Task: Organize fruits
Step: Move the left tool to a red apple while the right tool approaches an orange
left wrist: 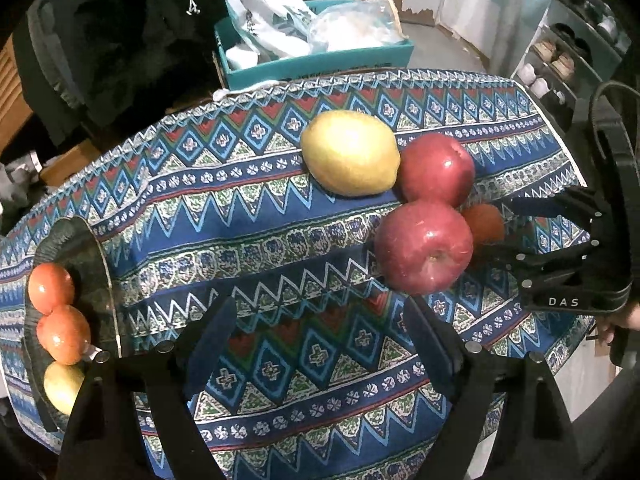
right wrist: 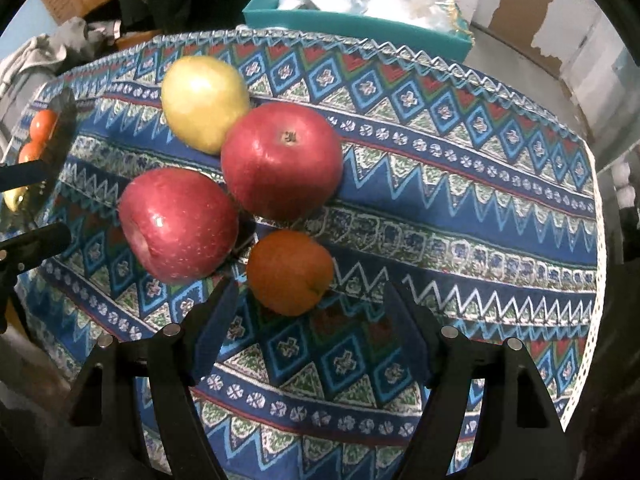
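Note:
Two red apples [left wrist: 424, 248] [left wrist: 437, 168], a yellow pear [left wrist: 350, 152] and an orange [left wrist: 485, 222] lie clustered on the patterned tablecloth [left wrist: 260, 216]. A dark glass plate [left wrist: 72, 248] at the left holds two orange fruits [left wrist: 51, 288] and a yellow one [left wrist: 63, 386]. My left gripper [left wrist: 320, 312] is open and empty, above the cloth below the near apple. My right gripper [right wrist: 310, 294] is open, its tips just short of the orange [right wrist: 290, 272]; it shows in the left wrist view [left wrist: 504, 224] beside the orange. Apples [right wrist: 178, 226] [right wrist: 282, 160] and pear [right wrist: 204, 102] lie beyond.
A teal box [left wrist: 316, 60] with plastic bags stands behind the table's far edge. A dark garment [left wrist: 100, 40] hangs at the back left. A shoe rack [left wrist: 568, 60] stands at the far right. The plate [right wrist: 64, 128] sits at the table's left edge.

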